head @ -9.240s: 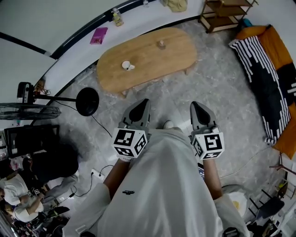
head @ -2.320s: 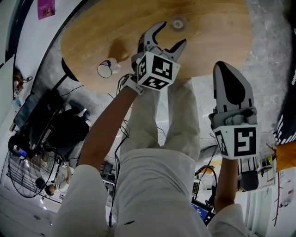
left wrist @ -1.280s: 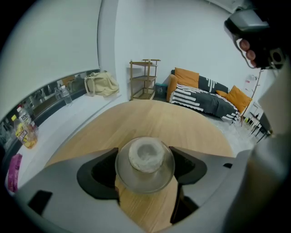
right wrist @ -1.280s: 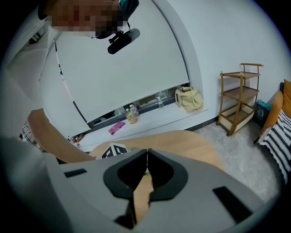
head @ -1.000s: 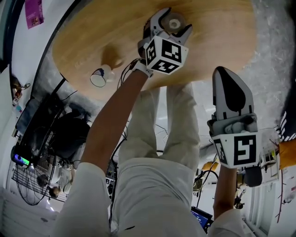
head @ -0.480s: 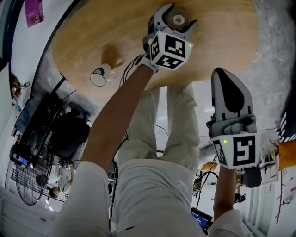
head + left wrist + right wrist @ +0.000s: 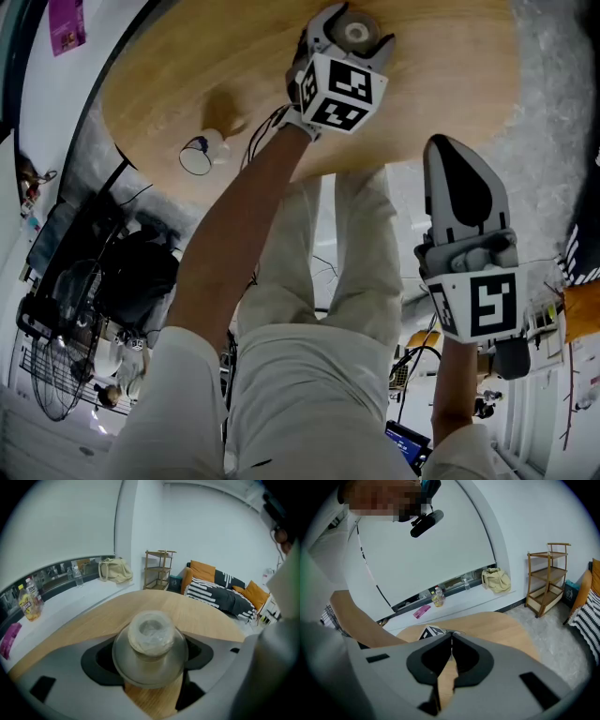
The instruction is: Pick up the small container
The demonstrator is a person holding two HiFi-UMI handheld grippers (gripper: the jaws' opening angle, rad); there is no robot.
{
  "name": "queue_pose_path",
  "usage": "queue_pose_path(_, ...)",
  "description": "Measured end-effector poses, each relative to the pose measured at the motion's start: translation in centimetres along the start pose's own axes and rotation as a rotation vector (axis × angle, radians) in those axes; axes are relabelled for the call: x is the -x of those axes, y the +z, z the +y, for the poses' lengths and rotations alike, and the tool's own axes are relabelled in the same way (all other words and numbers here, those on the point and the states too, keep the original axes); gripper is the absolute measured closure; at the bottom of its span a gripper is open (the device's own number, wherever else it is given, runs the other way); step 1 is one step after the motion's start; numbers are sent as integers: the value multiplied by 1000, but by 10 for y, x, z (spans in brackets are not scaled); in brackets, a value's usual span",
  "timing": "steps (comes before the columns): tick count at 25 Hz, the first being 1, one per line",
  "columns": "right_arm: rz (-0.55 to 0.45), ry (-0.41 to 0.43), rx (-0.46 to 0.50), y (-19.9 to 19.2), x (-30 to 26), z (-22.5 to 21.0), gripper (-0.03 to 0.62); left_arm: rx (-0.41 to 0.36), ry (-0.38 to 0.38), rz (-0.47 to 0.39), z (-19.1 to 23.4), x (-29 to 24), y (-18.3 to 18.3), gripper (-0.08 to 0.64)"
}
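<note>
Below, small container [image 7: 356, 34], wooden table [image 7: 187, 84], floor [image 7: 553, 131].

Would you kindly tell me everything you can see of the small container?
The small container is a round, dull grey, metal-looking pot with a narrower top wrapped in crinkled clear film. It stands upright on the wooden table, and the left gripper has its jaws closed against its two sides.

small round metal container [image 7: 150, 654], clear-wrapped top, upright on the table [image 7: 208, 616], clamped in the left gripper [image 7: 353, 30].
</note>
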State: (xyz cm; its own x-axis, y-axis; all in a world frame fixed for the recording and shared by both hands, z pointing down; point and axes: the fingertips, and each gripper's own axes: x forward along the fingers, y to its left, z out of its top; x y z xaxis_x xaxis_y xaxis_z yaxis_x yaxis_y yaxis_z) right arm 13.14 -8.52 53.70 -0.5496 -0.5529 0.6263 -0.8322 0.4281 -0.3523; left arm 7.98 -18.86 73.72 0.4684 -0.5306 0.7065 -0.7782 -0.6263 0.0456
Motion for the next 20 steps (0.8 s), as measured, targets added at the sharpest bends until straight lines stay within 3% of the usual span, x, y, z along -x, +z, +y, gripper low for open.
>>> queue_pose_path(20,-81,-17,52,32,23,46,581,-13,-19,-28,8,98,10,225)
